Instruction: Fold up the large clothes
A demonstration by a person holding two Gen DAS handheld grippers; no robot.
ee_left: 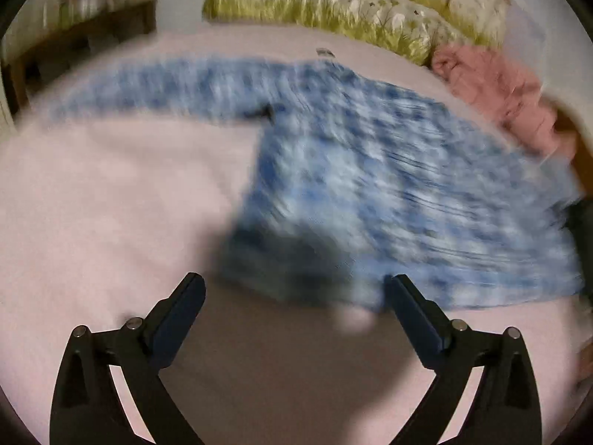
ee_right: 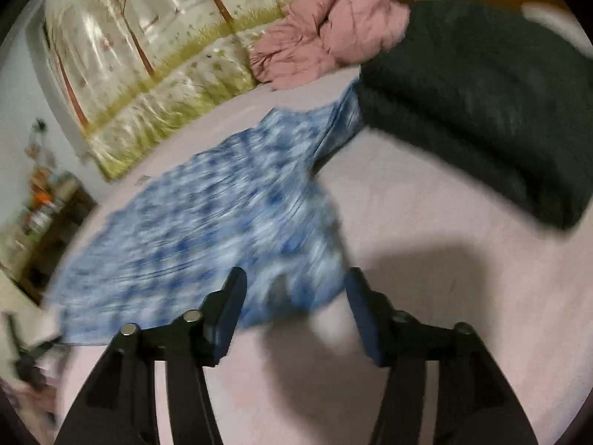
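Observation:
A blue and white checked shirt lies spread flat on the pink bed sheet, one sleeve stretched out to the left. My left gripper hovers at the shirt's near hem, open wide, with nothing pressed between its fingers. In the right wrist view the same shirt runs off to the left. My right gripper stands open over its near corner; the cloth shows between the fingers and the pads do not press on it. Both views are blurred.
A crumpled pink garment lies at the bed's far side. A dark folded cloth covers the right. A padded flower-print panel lines the back; a dark wooden shelf stands at the left.

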